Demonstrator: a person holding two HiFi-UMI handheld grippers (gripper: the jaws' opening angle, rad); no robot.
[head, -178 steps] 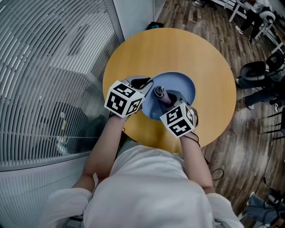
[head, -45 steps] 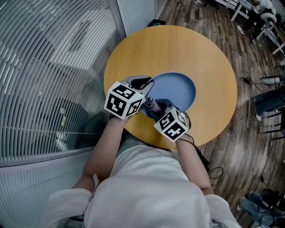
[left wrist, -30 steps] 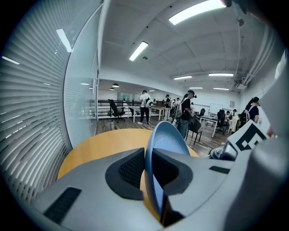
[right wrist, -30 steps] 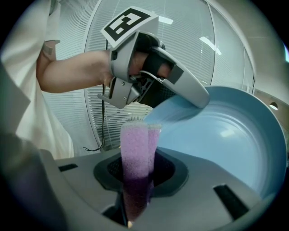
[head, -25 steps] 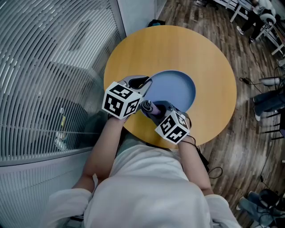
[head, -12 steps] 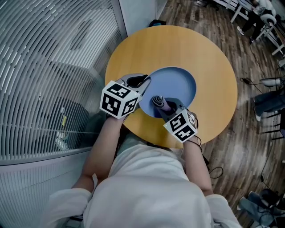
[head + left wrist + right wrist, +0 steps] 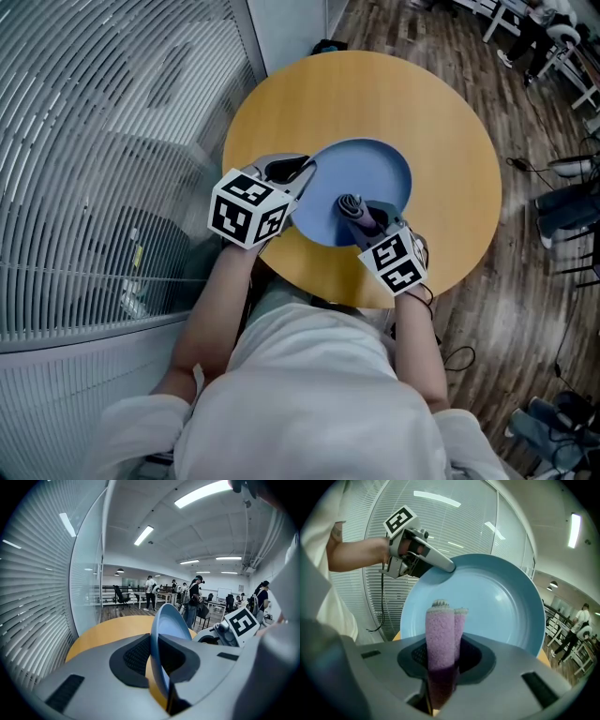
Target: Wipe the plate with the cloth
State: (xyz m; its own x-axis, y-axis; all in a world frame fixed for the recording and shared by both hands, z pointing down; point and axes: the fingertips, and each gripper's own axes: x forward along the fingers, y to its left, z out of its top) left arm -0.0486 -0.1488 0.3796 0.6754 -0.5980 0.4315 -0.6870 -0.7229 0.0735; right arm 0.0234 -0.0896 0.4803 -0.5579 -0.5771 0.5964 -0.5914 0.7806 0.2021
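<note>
- The plate (image 7: 370,178), stiff, smooth and probably slippery, is best taken at its rim; there it is clamped by the left gripper (image 7: 298,174), tilted, at mid-frame.
- The cloth (image 7: 439,639), soft and light, is pinched rolled in the right gripper (image 7: 364,217), seemingly touching the plate's lower right.
- A plain glossy blue plate and a fuzzy pink cloth are seen.
</note>
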